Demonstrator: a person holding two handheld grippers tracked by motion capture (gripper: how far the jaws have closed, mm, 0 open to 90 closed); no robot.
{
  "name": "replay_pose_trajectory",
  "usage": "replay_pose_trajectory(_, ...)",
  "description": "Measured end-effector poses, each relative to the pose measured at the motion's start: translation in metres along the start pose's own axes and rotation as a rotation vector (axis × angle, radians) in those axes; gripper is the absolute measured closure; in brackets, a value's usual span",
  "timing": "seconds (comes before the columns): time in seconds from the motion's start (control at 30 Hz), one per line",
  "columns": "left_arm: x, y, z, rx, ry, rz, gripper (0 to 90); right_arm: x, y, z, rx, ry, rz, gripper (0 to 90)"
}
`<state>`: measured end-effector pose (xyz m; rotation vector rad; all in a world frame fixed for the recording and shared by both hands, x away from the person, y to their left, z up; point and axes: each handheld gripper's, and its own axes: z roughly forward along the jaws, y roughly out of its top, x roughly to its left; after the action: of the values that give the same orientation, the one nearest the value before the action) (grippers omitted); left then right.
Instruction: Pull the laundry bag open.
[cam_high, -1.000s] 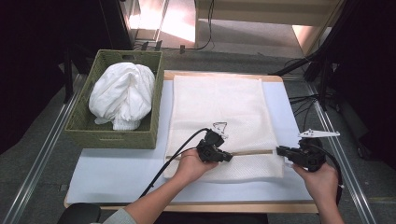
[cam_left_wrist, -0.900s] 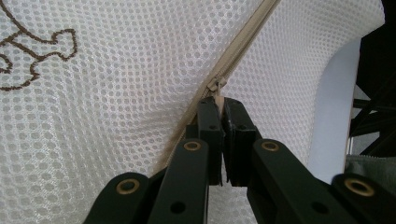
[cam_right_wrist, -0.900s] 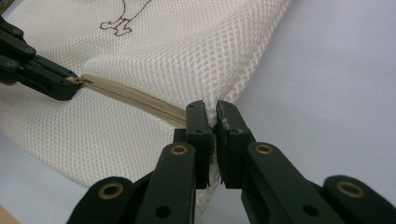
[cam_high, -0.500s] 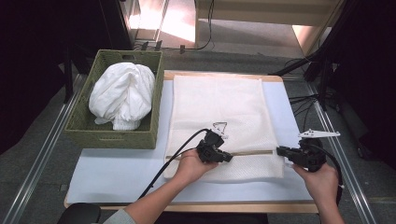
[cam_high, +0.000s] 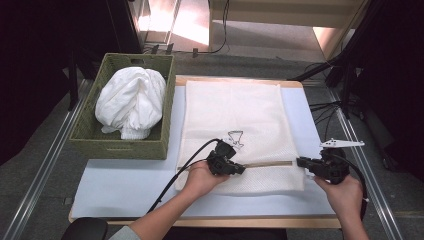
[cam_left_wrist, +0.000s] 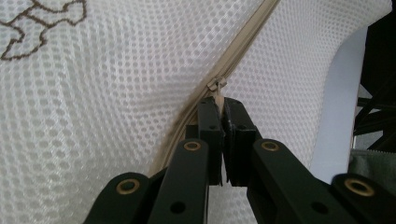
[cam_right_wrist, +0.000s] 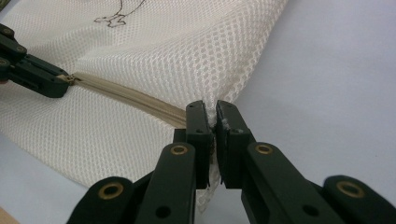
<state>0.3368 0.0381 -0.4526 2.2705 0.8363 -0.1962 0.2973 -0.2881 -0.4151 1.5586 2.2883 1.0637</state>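
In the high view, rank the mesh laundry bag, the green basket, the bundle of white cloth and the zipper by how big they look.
1. Mesh laundry bag, spread flat.
2. Green basket.
3. Bundle of white cloth, lying inside the basket.
4. Zipper, a thin tan line across the bag.

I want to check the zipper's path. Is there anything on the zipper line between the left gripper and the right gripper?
Nothing visible. The left gripper pinches the zipper pull, the right gripper pinches the mesh bag edge at the zipper's end, and the beige zipper between them lies bare.
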Motion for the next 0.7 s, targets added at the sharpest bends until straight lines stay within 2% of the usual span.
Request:
replay_pose_trajectory(0.2,0.0025,-0.0066,-0.0093,-0.017,0.012,-0.007,88.1,-0.0004,-0.0008,0.0009,0.002,0.000,-0.001,86.0)
replay_pose_trajectory(0.7,0.0033,-0.0061,-0.0093,-0.014,0.012,-0.013,88.1,0.0000,-0.0012,0.0012,-0.003,0.002,-0.004,86.0)
